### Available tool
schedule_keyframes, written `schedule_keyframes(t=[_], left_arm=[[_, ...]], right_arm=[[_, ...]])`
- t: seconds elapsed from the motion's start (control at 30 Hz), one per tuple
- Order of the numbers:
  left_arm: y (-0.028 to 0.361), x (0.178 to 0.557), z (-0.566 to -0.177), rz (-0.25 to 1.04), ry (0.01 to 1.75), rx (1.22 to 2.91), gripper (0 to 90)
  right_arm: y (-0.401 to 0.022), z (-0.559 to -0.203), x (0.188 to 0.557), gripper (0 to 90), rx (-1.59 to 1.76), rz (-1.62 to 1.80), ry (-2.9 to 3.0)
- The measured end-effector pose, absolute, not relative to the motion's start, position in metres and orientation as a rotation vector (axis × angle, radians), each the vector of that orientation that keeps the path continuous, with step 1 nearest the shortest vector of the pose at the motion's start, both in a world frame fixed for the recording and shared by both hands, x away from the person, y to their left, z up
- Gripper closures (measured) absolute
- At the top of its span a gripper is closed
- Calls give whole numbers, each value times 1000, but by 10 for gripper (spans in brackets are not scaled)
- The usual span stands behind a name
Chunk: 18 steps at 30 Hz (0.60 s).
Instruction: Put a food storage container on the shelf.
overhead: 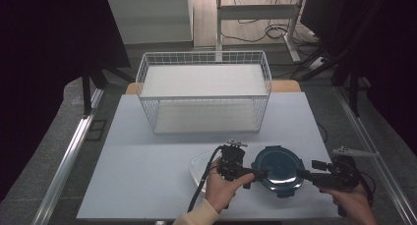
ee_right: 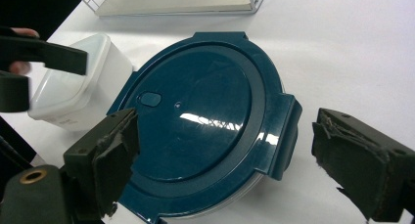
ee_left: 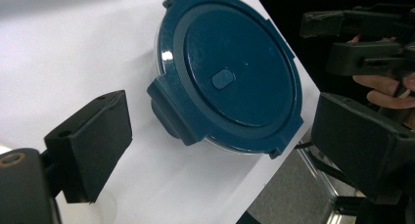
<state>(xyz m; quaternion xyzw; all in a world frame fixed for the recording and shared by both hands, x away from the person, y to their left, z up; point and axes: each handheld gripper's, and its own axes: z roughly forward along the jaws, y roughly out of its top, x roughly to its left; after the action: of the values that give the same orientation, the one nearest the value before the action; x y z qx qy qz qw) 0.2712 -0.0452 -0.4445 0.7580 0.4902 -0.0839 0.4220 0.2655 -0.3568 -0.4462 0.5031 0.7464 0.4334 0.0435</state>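
Observation:
A round container with a dark blue clip-on lid (overhead: 279, 167) stands near the table's front edge, right of centre. My left gripper (overhead: 254, 175) reaches its left rim from the side. In the left gripper view the jaws of that gripper (ee_left: 225, 143) stand wide apart, with the lid (ee_left: 230, 72) ahead of them and untouched. My right gripper (overhead: 301, 174) comes to the right rim. The right gripper view has this gripper (ee_right: 235, 163) open astride the near part of the lid (ee_right: 205, 116), its right pad clear of a latch tab.
A white lidded tub (overhead: 197, 167) sits just left of the round container, partly behind my left hand; it shows again (ee_right: 73, 97) in the right gripper view. A white wire basket (overhead: 204, 90) stands at the back centre. The table edge (ee_left: 274, 175) is close to the container.

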Motion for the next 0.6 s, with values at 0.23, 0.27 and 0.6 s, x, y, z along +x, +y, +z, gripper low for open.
schedule_keyframes(t=[0.23, 0.27, 0.6], left_arm=[[-55, 285, -455, -288, 1260, 1888, 77], [-56, 286, -456, -299, 1263, 1879, 73], [-64, 298, -470, -339, 1293, 1894, 53]], right_arm=[[-360, -452, 269, 80, 1601, 1372, 2274], [-360, -453, 270, 77, 1613, 1378, 2274], [-361, -463, 275, 66, 1687, 1434, 2280]])
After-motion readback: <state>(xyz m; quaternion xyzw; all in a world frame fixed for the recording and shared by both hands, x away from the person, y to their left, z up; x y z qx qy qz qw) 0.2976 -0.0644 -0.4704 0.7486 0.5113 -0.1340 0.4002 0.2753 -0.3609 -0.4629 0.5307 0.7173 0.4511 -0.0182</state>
